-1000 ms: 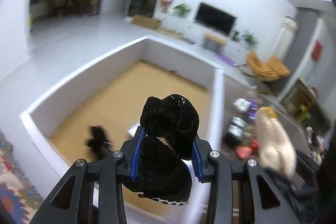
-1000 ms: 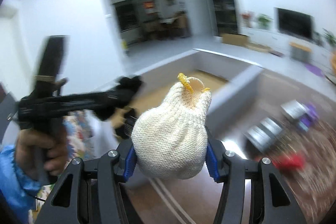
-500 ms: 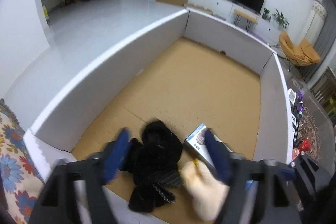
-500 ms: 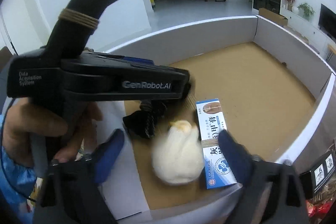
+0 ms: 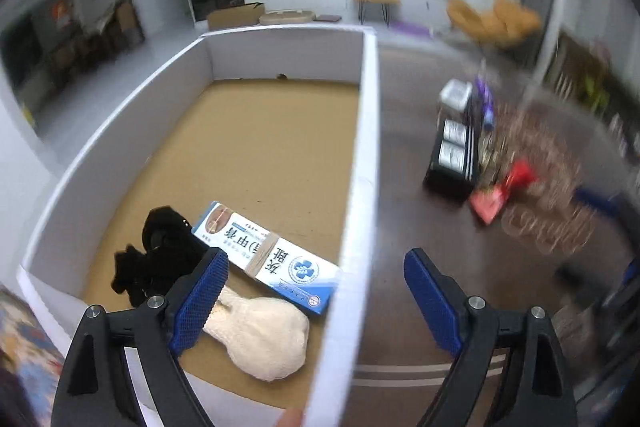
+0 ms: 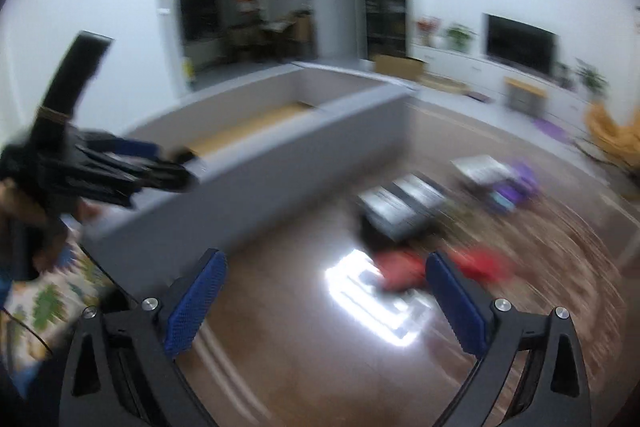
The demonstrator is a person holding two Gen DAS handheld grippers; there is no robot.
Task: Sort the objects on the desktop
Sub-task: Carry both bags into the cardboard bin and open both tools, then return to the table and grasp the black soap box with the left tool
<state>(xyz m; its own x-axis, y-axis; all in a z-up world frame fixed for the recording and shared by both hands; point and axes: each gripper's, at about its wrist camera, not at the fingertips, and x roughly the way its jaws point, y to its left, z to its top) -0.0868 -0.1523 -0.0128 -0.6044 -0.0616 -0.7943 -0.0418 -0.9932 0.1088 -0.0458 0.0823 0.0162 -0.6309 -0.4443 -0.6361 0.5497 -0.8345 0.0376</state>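
Note:
In the left wrist view a white-walled cardboard box (image 5: 362, 155) holds a black knitted piece (image 5: 160, 259), a cream knitted piece (image 5: 264, 335) and a blue-and-white carton (image 5: 264, 259) at its near end. My left gripper (image 5: 316, 295) straddles the box's right wall, jaws opening, nothing between them. My right gripper (image 6: 326, 291) hangs over the brown tabletop, jaws opening and empty. The left gripper (image 6: 120, 171) shows blurred at the left of the right wrist view, over the box (image 6: 256, 163).
A blurred heap lies on the brown table right of the box: a black tray of tins (image 5: 454, 155), red packets (image 5: 500, 191), purple items (image 6: 516, 183). A patterned cloth (image 6: 48, 303) lies at the near left. The room with a TV lies beyond.
Both grippers let go of their knitted pieces, which now lie in the box. Both have swung right, away from the box's inside, towards the table, jaws wider.

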